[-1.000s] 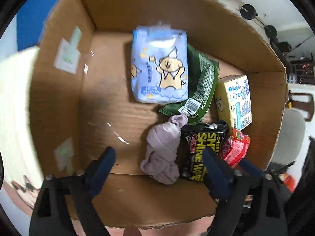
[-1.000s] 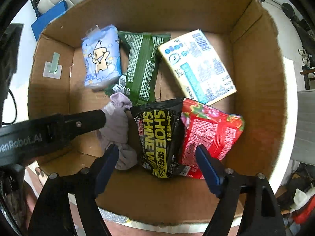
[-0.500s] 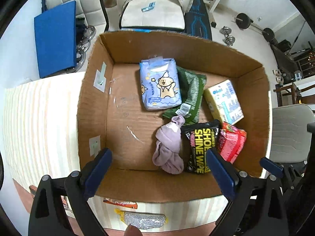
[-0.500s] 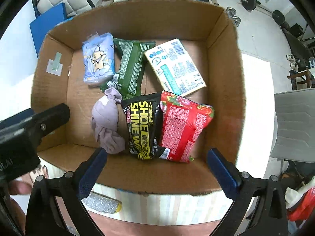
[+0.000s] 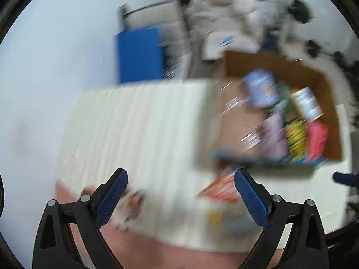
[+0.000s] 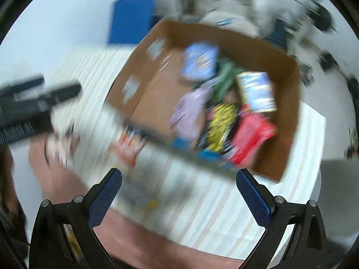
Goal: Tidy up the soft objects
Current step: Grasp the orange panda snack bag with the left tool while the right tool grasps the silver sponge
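Both tongs hang spread wide with nothing between them: the left gripper (image 5: 180, 192) over the striped tablecloth (image 5: 139, 121), the right gripper (image 6: 178, 188) just short of the cardboard box (image 6: 289, 121). That box sits on the cloth and holds the soft things, all badly blurred: a red packet (image 6: 251, 136), a lilac cloth bundle (image 6: 190, 112), a light blue pack (image 6: 199, 60), a black and yellow pouch (image 6: 221, 123). An orange packet (image 6: 130, 145) lies outside, beside the box's near wall.
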Tool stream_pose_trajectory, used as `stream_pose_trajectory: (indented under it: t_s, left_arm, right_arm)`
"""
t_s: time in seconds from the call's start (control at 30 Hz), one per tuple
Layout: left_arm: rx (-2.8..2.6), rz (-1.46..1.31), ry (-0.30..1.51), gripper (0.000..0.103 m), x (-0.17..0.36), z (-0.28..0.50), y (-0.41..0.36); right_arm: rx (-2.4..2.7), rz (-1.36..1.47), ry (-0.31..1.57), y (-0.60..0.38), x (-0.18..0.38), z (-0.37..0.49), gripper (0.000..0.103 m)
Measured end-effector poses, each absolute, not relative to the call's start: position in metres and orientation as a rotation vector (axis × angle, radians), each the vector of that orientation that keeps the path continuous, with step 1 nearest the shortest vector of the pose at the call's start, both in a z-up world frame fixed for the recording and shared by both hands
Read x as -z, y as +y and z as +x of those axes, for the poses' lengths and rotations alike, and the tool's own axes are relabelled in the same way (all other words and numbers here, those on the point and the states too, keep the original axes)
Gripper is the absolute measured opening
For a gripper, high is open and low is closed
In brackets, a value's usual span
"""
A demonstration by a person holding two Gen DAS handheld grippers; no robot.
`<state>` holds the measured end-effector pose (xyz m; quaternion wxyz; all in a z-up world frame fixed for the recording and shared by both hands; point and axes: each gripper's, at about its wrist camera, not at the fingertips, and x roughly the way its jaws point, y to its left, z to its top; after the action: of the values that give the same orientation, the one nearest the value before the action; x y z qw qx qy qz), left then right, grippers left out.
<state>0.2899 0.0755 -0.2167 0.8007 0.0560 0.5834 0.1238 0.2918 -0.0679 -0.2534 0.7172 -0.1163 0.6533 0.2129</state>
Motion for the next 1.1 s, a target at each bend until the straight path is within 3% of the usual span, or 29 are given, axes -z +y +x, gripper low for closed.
stream_pose_trajectory:
  t_s: [0.3,0.4,0.47,0.57,1.1]
  left_arm:
    - [-0.433,0.022,1.518,0.097,0.326,0.2,0.148]
    - [-0.456,0.005,1.537,0.097,0.339,0.19,0.154]
    - [-0.457,-0.001,1.535,0.097,0.339,0.19,0.154]
    - [-0.439,0.001,1.521,0.097,0.337,0.194,0.148]
    - [-0.061,0.021,1.449,0.097,0.32,0.281,0.063]
  right_arm:
    - [-0.614,-0.578,1.584,0.036,0.38,0.243,0.1]
    - [-0.614,-0.634,1.614,0.048,0.403,0.238,0.092]
    - [-0.616,-0.669,1.633,0.053,0.415,0.234,0.081]
    - [-0.608,-0.684,1.671,0.052,0.426,0.228,0.063]
    - [-0.342,-0.188,1.692,-0.079,0.385,0.242,0.06]
